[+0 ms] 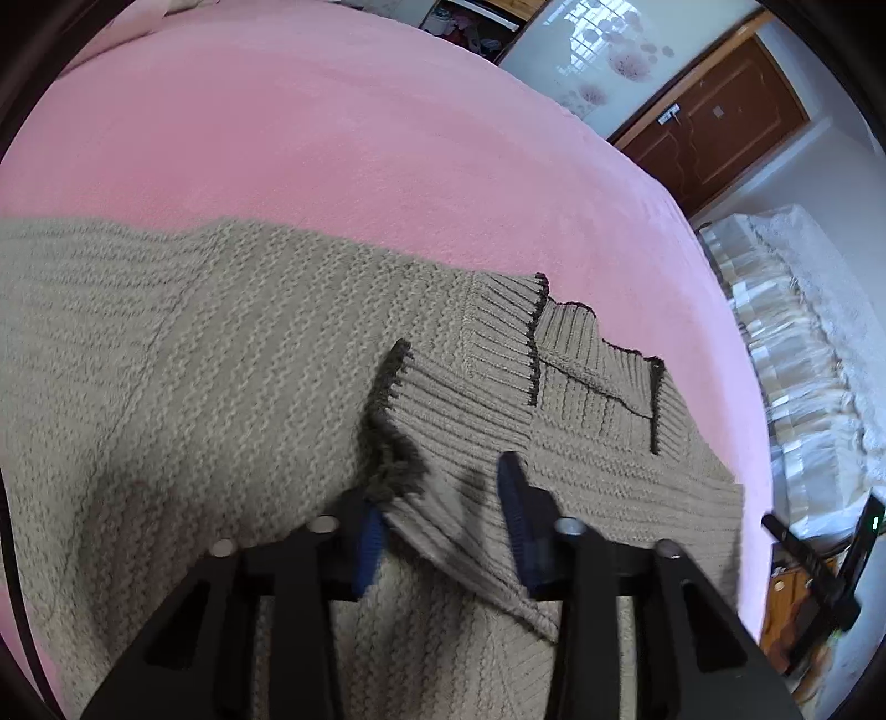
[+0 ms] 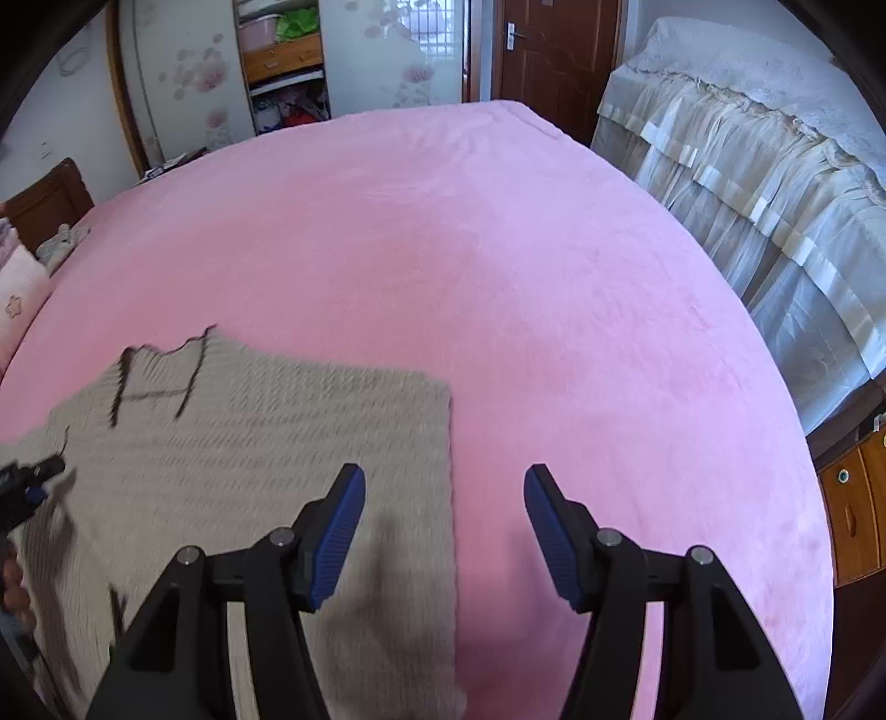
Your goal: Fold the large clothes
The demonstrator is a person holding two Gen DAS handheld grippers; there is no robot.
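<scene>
A beige knitted sweater (image 1: 221,387) lies spread on the pink bed cover (image 1: 332,138). One sleeve is folded across its body, ending in a ribbed cuff (image 1: 443,421) with a dark edge. Its dark-trimmed collar (image 1: 598,365) points toward the bed's right side. My left gripper (image 1: 443,534) hangs low over the cuff with its jaws apart; the cuff's fabric lies between them, and only the left pad (image 1: 368,548) touches its edge. My right gripper (image 2: 443,531) stands open over the straight side edge of the sweater (image 2: 249,443), nothing between its fingers. The left gripper (image 2: 30,479) shows blurred at the far left.
Wide pink bed cover (image 2: 498,277) stretches beyond the sweater. A white lace-covered piece of furniture (image 2: 747,166) runs along the bed's right side, with a wooden cabinet (image 2: 858,498) below it. An open wardrobe (image 2: 282,55) and brown door (image 2: 548,50) stand behind. A pillow (image 2: 16,293) lies at left.
</scene>
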